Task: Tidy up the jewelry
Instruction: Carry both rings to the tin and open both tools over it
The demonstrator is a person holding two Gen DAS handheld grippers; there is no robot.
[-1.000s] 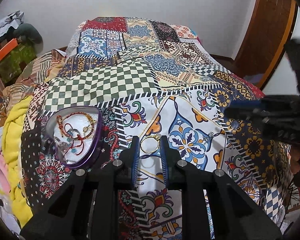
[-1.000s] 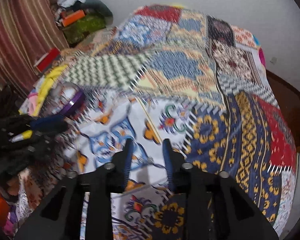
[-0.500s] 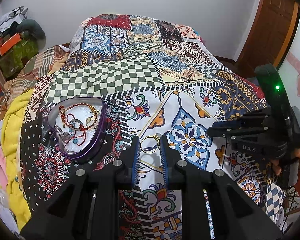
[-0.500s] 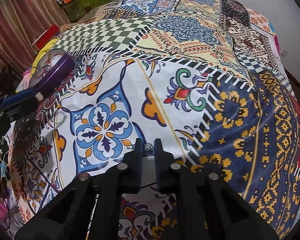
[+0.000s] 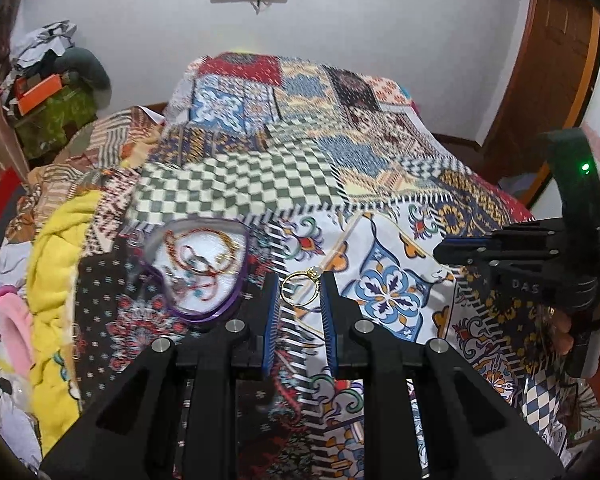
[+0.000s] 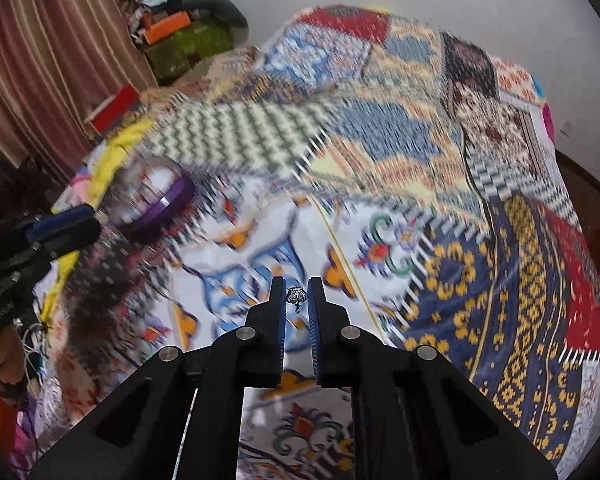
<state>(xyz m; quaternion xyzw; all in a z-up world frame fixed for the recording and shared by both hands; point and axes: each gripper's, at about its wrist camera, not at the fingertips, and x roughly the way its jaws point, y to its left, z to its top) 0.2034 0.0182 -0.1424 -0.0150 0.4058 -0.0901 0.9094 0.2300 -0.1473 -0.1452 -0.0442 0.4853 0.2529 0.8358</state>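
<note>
Left wrist view is showing the left gripper (image 5: 299,294) clamping a gold ring (image 5: 300,287) between its blue pads, raised above the patchwork bedspread (image 5: 260,184). A purple-rimmed heart dish (image 5: 198,266) is sitting on the bed just left of the jaws, holding beaded bracelets. White walls, a wooden door (image 5: 548,80) and a cluttered corner are bordering the bed. Right wrist view, heavily blurred, is showing the right gripper (image 6: 297,300) with jaws nearly closed on a small silver piece (image 6: 297,295), possibly an earring. A hand (image 5: 560,326) is gripping the right gripper's handle.
</note>
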